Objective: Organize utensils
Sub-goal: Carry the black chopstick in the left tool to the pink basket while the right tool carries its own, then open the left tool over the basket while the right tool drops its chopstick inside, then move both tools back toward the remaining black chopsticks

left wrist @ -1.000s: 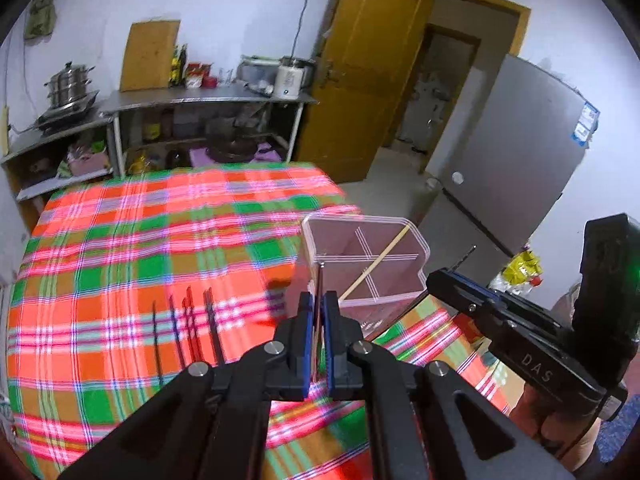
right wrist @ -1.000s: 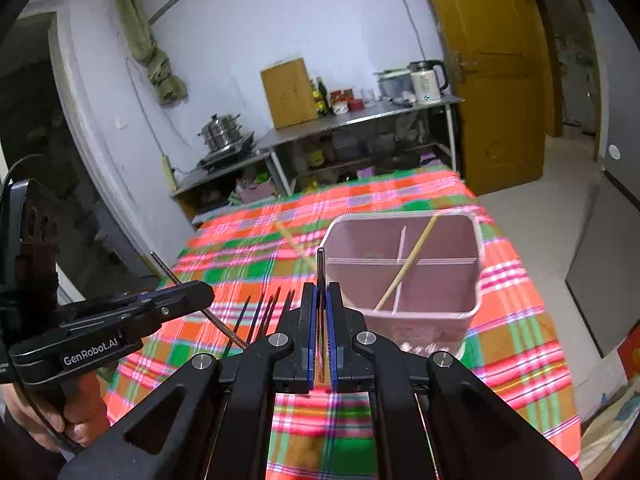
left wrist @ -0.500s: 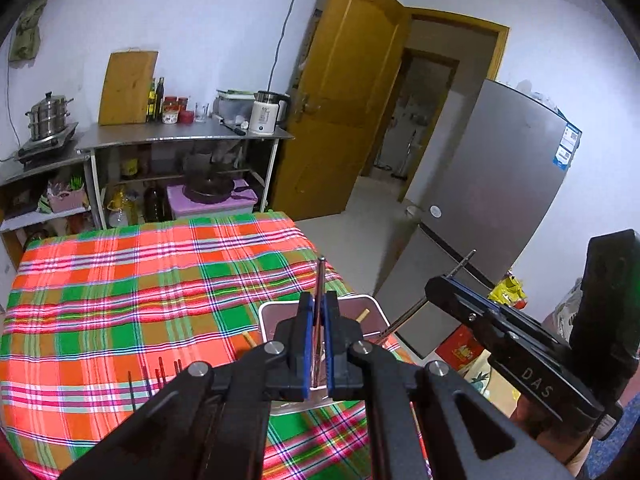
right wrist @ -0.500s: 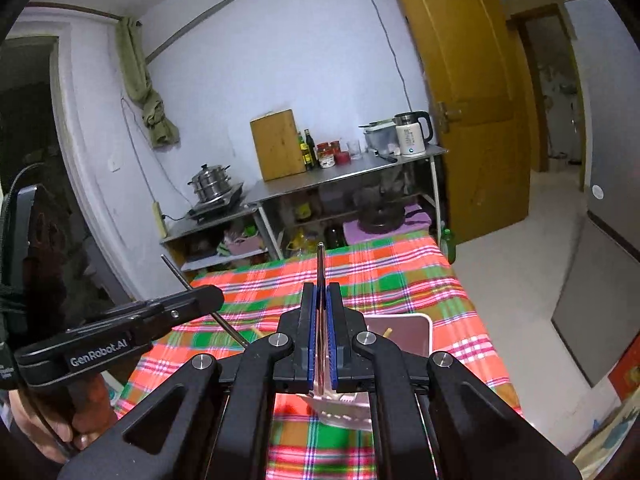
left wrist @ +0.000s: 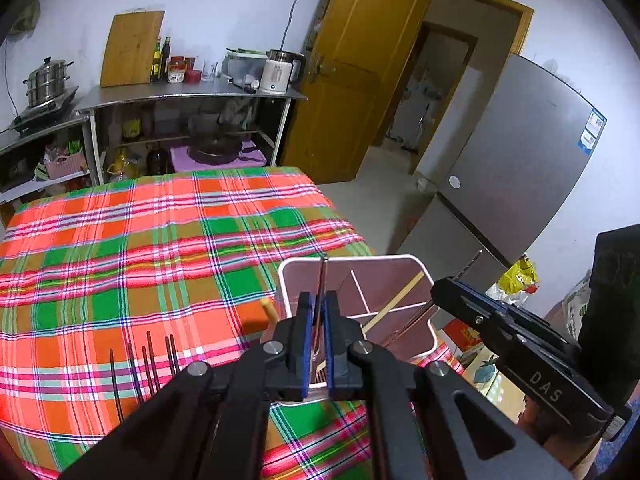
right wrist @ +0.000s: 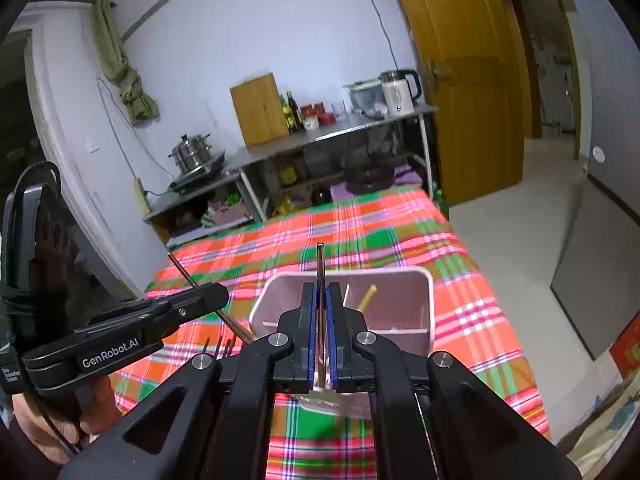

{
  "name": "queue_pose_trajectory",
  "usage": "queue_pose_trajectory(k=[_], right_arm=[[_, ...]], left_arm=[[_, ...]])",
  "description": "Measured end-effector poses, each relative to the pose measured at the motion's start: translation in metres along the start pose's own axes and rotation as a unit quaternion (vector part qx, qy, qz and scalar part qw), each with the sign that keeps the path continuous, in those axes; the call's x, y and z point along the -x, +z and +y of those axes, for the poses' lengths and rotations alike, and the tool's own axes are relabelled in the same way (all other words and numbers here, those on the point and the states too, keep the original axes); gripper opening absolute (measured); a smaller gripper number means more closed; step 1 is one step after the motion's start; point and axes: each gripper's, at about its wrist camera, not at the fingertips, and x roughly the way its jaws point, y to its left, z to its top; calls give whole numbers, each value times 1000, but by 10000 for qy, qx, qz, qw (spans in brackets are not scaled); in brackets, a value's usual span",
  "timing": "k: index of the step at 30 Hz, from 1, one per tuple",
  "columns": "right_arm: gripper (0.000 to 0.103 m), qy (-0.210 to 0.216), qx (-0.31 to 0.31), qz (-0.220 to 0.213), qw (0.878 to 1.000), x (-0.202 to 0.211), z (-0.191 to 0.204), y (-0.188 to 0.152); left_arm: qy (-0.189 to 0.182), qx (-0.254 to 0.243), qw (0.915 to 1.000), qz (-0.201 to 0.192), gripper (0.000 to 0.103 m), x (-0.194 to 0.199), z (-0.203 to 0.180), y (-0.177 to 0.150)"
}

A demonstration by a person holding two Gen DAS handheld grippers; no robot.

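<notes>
A pale pink divided holder (left wrist: 416,270) stands on the plaid tablecloth (left wrist: 140,240); a wooden chopstick (left wrist: 394,302) leans inside it. My left gripper (left wrist: 316,308) is shut on a thin dark metal chopstick (left wrist: 322,280), just above the holder's near left side. My right gripper (right wrist: 319,298) is shut on another metal chopstick (right wrist: 320,264), held upright over the holder (right wrist: 428,292). Each gripper shows in the other's view, with its chopstick's lower end dipping towards the holder. Several dark chopsticks (left wrist: 148,360) lie on the cloth to the left.
A steel shelf unit (left wrist: 192,96) with a kettle, bottles, a cutting board and a pot stands behind the table. A yellow door (left wrist: 352,76) and a grey fridge (left wrist: 516,168) are at the right. The table's right edge is just beyond the holder.
Both grippers lifted and pulled back half a second ago, then came down and forward again over the holder. Both stayed shut on their chopsticks.
</notes>
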Motion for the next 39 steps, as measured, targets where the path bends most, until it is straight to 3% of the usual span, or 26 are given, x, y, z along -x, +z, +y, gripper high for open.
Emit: queue_pose_trajectory(k=[3,7,10,17,23,29,39], right_arm=[[5,15,-33,95,9999,-3,-3,-4],[6,28,-15,103,9999,-2,-1,-5],[9,15,-14,47,10000,2,0,-4],[10,-49,32,-301,9995,28,7,-4],[10,61,179,-575,9982,49,23,-15],[10,104,420,-429,9981,44,44,-34],[10,557,444,92,9974,13,67,-66]], left_arm=[[11,10,10000,25,8,-1,1,-3],[3,8,10000,-53,20,4,2,-4],[14,-9,9999,-136,20,12,2,-4],[95,-121,9987,-476,20,46,4,-6],[362,-155,9965,-737,30,73,14,-21],[583,-66,9956,-725,31,83,37,-45],[907,357,9937,-558,31,86,86,-88]])
